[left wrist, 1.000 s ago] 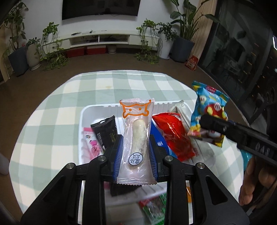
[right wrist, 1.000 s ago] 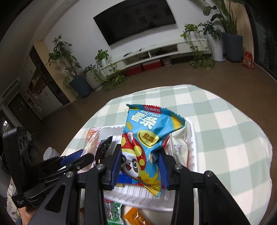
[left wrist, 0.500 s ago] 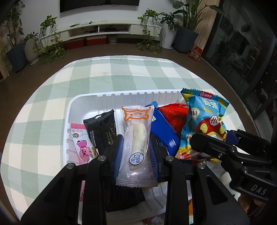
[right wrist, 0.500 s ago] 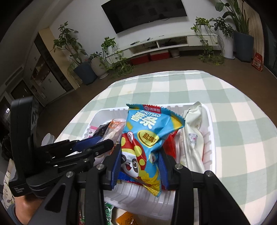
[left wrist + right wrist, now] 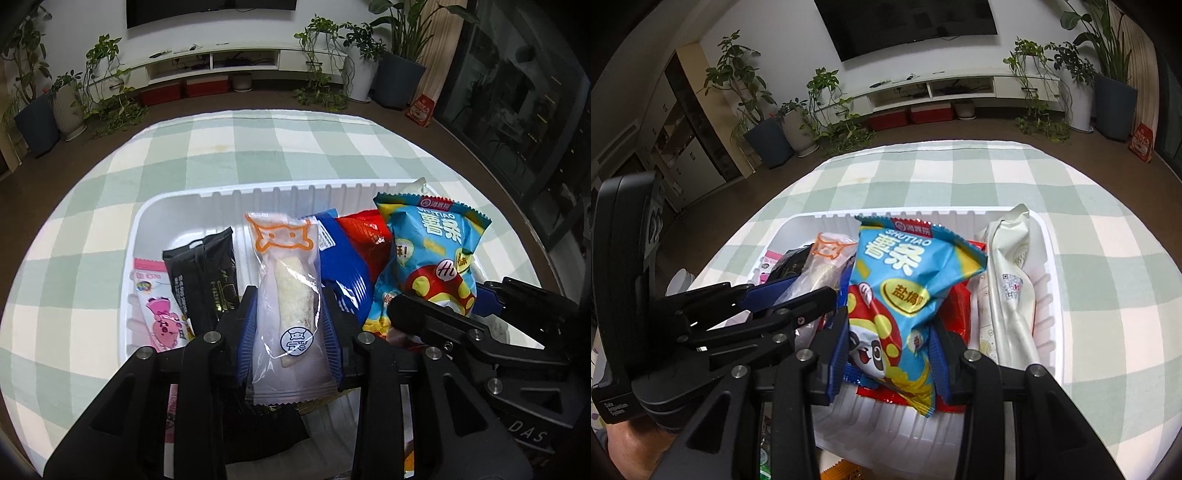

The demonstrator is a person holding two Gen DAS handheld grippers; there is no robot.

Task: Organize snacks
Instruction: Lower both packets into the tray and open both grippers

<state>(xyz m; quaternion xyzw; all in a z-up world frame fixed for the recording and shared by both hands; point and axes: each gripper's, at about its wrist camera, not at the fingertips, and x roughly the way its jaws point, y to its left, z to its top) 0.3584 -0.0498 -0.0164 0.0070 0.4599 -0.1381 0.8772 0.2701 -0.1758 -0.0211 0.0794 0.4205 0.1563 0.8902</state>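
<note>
A: What sits between the right gripper [image 5: 888, 343] pads?

B: A blue chip bag [image 5: 905, 295] with a panda on it, pinched upright over the white tray [image 5: 1051, 295].

A: And beside it?

B: A cream packet [image 5: 1012, 280] lies along the tray's right wall; a red packet [image 5: 958, 314] shows behind the bag. To the left, the left gripper [image 5: 798, 291] has a clear pouch [image 5: 823, 266] between its jaws, which have just been opening. The tray rests on a green checked cloth [image 5: 1108, 258].

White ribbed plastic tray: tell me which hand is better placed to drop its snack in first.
Left, probably. Its clear cat-print bread packet hangs over bare tray floor; the right's blue crisp bag hangs above packets already piled there.
</note>
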